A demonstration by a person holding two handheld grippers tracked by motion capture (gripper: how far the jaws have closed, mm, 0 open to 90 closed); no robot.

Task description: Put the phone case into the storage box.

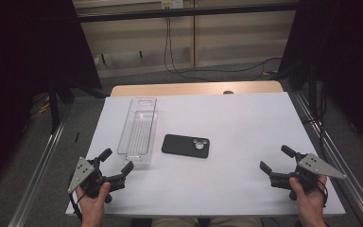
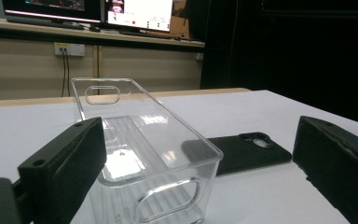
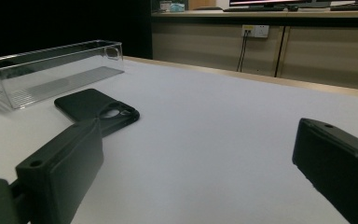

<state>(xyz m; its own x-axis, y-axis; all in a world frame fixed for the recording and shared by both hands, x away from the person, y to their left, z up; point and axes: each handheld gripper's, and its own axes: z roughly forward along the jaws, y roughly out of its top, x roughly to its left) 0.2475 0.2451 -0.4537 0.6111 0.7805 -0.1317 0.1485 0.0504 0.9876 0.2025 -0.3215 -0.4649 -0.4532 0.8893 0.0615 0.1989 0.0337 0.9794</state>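
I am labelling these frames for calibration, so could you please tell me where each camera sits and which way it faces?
High view: above the person's side, facing forward and down on the white table; both hands with the left gripper and right gripper.
Left gripper view: between open jaws, facing the clear plastic oblong bin.
Right gripper view: between open jaws, low across the table.
Shared by all: the black phone case.

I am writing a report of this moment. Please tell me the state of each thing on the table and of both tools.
Clear bin: upright, empty, on the white table.
Phone case: flat, camera hole up, beside the bin, apart from it.
Left tool: open, holds nothing, near the bin's end.
Right tool: open, holds nothing.
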